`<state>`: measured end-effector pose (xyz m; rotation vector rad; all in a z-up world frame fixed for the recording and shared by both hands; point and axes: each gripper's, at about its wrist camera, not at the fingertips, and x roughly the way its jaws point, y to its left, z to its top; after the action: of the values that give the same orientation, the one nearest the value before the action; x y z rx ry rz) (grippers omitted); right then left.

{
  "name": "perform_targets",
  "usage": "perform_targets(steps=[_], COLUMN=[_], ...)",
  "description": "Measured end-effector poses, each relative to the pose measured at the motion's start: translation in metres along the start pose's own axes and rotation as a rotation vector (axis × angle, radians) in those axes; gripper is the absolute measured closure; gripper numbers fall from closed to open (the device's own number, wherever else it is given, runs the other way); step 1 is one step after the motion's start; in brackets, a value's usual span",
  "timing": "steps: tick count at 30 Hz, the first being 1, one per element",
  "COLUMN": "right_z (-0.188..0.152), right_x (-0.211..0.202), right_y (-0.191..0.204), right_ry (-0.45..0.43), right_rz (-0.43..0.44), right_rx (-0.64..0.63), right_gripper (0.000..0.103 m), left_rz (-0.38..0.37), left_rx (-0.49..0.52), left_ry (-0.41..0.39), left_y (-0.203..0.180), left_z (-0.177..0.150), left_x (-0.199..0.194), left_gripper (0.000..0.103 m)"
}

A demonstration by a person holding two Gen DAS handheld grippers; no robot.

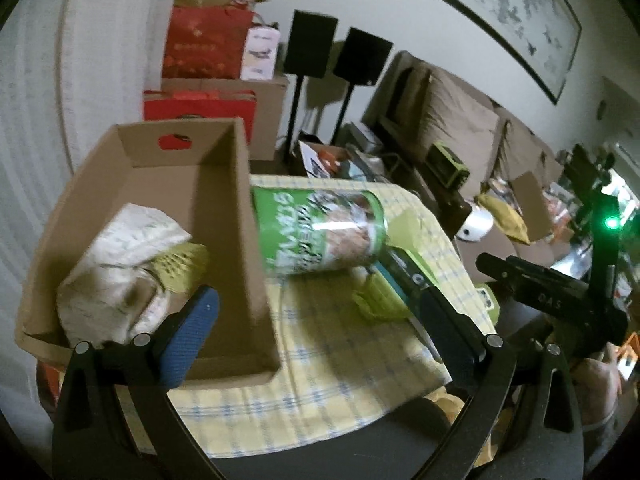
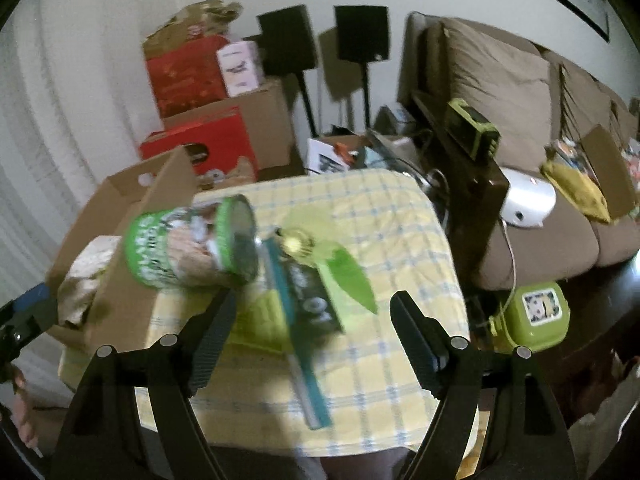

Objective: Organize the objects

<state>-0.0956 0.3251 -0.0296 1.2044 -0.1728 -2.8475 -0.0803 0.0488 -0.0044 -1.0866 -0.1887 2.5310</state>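
Note:
A green canister (image 1: 320,232) lies on its side on the yellow checked cloth (image 1: 320,360), against the right wall of an open cardboard box (image 1: 240,216); it also shows in the right wrist view (image 2: 188,248). The box holds a crumpled white cloth (image 1: 116,272) and a yellow-green item (image 1: 184,264). A teal-edged dark book (image 2: 304,308) and a small green fan (image 2: 320,256) lie right of the canister. My left gripper (image 1: 320,320) is open, straddling the box's right wall. My right gripper (image 2: 316,332) is open above the book.
A brown sofa (image 2: 520,92) with clutter stands to the right. Red and cardboard boxes (image 2: 200,92) and two black speakers (image 2: 360,32) stand behind the table. A green lidded container (image 2: 532,316) sits low beside the table's right edge. A dark wooden armrest (image 2: 472,184) is close.

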Motion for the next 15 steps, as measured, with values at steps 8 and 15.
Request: perform_targets(steps=[8,15], right_z=[-0.015,-0.022], right_x=[0.006,0.03], right_y=[-0.03,-0.029], right_ry=[0.019,0.047], right_rz=[-0.025,-0.015], right_rx=[0.04,0.007], right_gripper=[0.023,0.023], left_rz=[-0.024,-0.037], left_rx=[0.033,0.062], left_ry=[0.038,0.065], left_y=[-0.027,-0.044], left_z=[-0.012,-0.014], left_x=[0.018,0.031], left_gripper=[0.003,0.003])
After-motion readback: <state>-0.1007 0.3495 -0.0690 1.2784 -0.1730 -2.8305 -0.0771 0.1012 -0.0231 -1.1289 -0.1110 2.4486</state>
